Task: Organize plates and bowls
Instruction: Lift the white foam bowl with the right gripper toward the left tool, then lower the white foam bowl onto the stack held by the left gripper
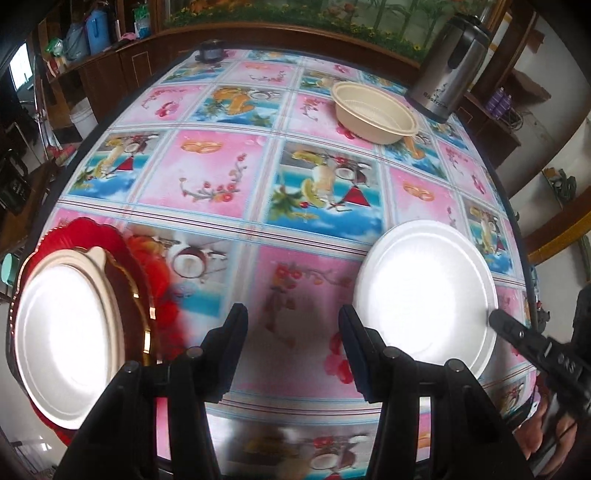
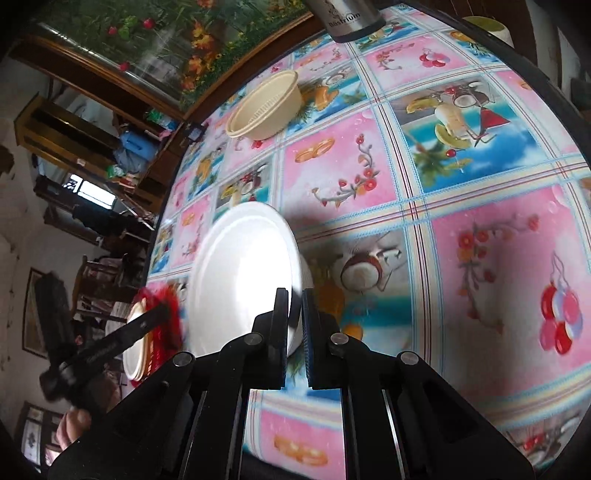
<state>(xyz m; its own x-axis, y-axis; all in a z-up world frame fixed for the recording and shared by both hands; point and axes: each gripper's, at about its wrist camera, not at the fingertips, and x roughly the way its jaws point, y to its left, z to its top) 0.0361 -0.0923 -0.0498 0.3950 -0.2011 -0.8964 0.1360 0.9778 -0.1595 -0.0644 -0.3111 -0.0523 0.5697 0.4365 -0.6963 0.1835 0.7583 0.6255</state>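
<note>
Fingers of the right gripper [image 2: 294, 325] are closing on the rim of a white plate [image 2: 243, 280], which is sitting near the table's [image 1: 221, 192] right edge. The left gripper [image 1: 293, 314] is hovering with jaws spread wide, holding nothing. At the left edge, 1 white plate [image 1: 62, 332] is lying on a red tray [image 1: 110, 236] (scalloped rim). A beige bowl [image 1: 375, 112] is resting toward the far edge beside a steel kettle [image 1: 448, 62].

Steel kettle [image 2: 345, 16] at table's far edge: brand lettering on body, roughly "Bastrium", partly blurred. Nothing else readable.
</note>
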